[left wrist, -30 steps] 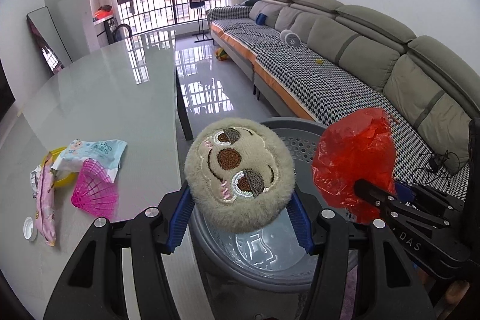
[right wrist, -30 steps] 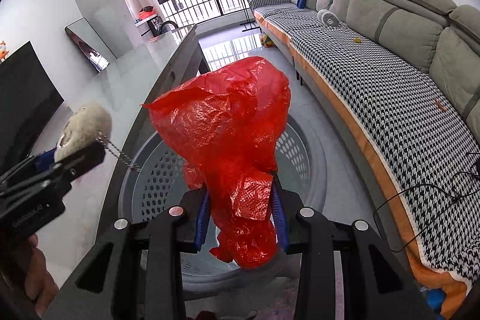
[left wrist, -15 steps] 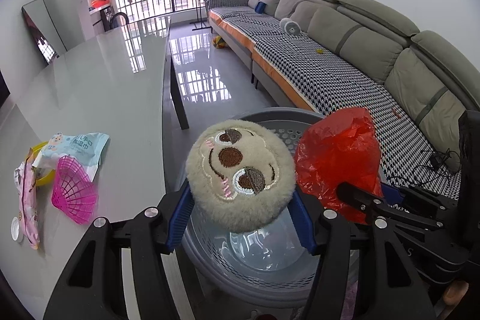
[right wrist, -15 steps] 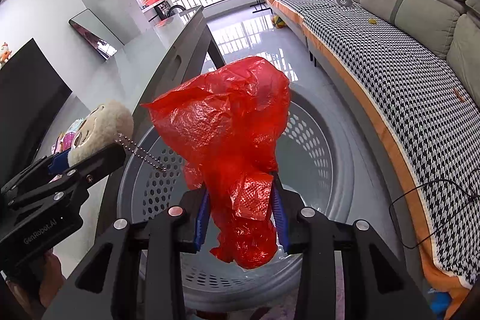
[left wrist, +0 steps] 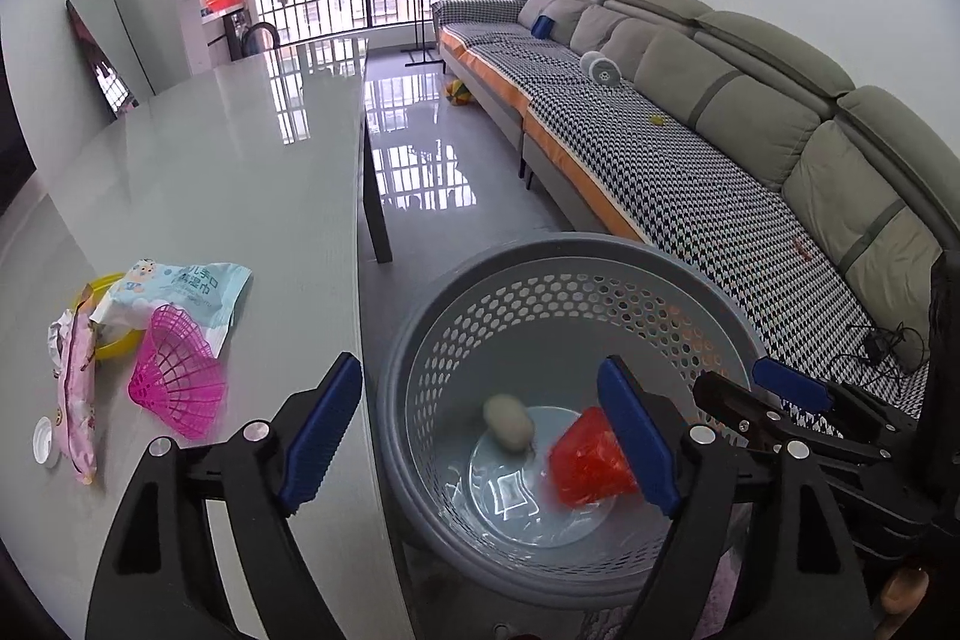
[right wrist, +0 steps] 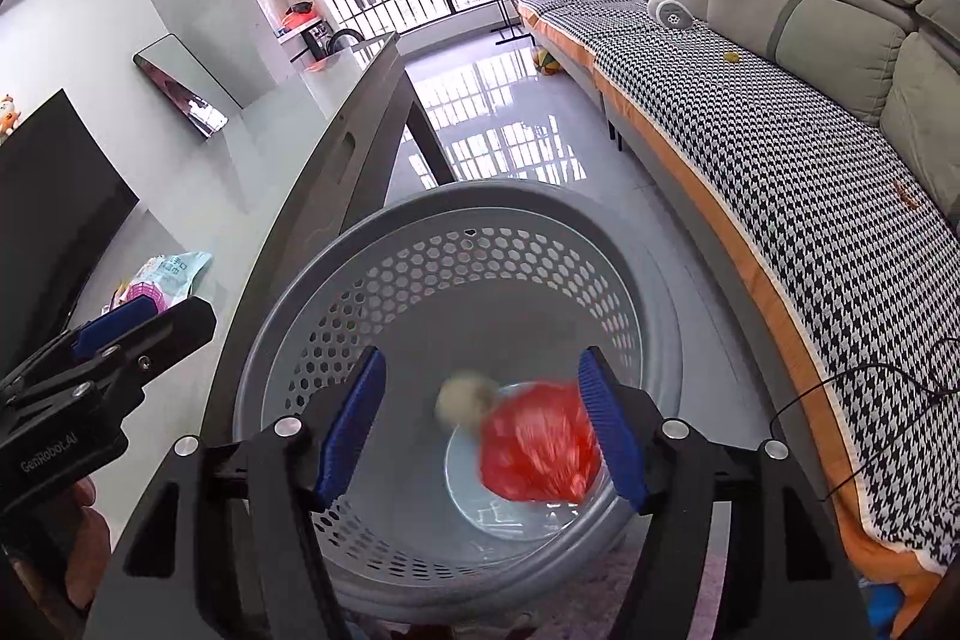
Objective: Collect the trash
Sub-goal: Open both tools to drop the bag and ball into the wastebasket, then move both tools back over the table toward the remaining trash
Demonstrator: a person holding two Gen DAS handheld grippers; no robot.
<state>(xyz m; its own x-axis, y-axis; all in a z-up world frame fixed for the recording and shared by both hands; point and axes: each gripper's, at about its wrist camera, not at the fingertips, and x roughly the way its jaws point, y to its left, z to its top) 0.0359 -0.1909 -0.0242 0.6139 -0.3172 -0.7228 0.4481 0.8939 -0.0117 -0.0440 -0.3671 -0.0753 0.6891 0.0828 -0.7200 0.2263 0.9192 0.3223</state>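
A grey perforated basket [left wrist: 540, 280] [right wrist: 420, 244] stands on the floor beside the table. A beige plush ball [left wrist: 508, 423] [right wrist: 462, 397] and a red plastic bag [left wrist: 585, 451] [right wrist: 537, 445] lie at its bottom, blurred in the right wrist view. My left gripper [left wrist: 480, 430] is open and empty above the basket's near rim. My right gripper [right wrist: 480, 430] is open and empty over the basket; it also shows in the left wrist view [left wrist: 774, 394]. On the table lie a pink fan-shaped basket [left wrist: 177, 382], a blue wet-wipe pack [left wrist: 186, 289], a pink wrapper [left wrist: 78, 388], a yellow ring [left wrist: 111, 346] and a white cap [left wrist: 43, 439].
The long grey table [left wrist: 210, 172] runs along the left, its edge next to the basket. A grey sofa with a houndstooth cover [left wrist: 690, 172] lines the right wall. A cable and charger [left wrist: 882, 346] lie on the sofa. Glossy floor [left wrist: 420, 160] lies between them.
Both grippers have opened. The plush ball and the red bag have dropped from the jaws into the basket.
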